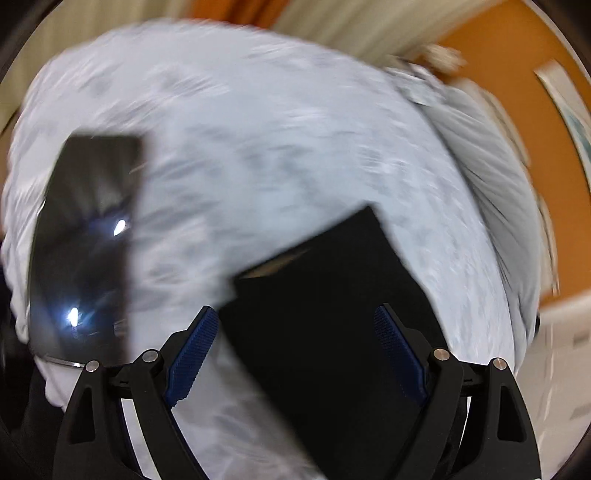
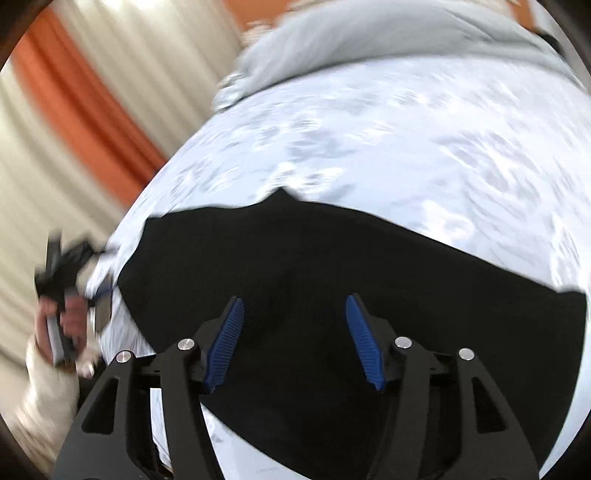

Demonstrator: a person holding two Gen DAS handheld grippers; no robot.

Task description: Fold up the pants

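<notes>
In the left wrist view, badly smeared by motion, the left gripper (image 1: pixel 295 354) shows its two black arms with ribbed blue pads (image 1: pixel 192 354) standing wide apart. Between and beyond them lies the black fabric pants (image 1: pixel 325 295), a folded dark slab spread on the pale blue-white patterned bedsheet (image 1: pixel 258 147). Neither pad presses on the cloth; the claw hangs open above it. To the left of the pants, well apart, a dark glossy rectangular slab (image 1: pixel 85 236) lies on the sheet with two bright light spots mirrored on it; what it is cannot be told. At the right edge of the bed a grey ribbed blanket (image 1: pixel 487 177) is bunched, and behind it stands an orange wall (image 1: pixel 517 55) with cream curtains (image 1: pixel 351 22).

In the right wrist view, also blurred, the right gripper (image 2: pixel 295 339) has its blue pads parted, with the black pants (image 2: pixel 369 266) spread broadly under and beyond them across the same patterned sheet (image 2: pixel 369 140). The pads do not clamp the cloth, so this claw too is open over it. At the far left a person's hand (image 2: pixel 61 325) in a cream sleeve (image 2: pixel 48 391) grips the other black gripper handle (image 2: pixel 61 258) at the bed's edge. The grey blanket (image 2: pixel 369 44) lies heaped at the top, with an orange curtain strip (image 2: pixel 85 103) between cream ones
</notes>
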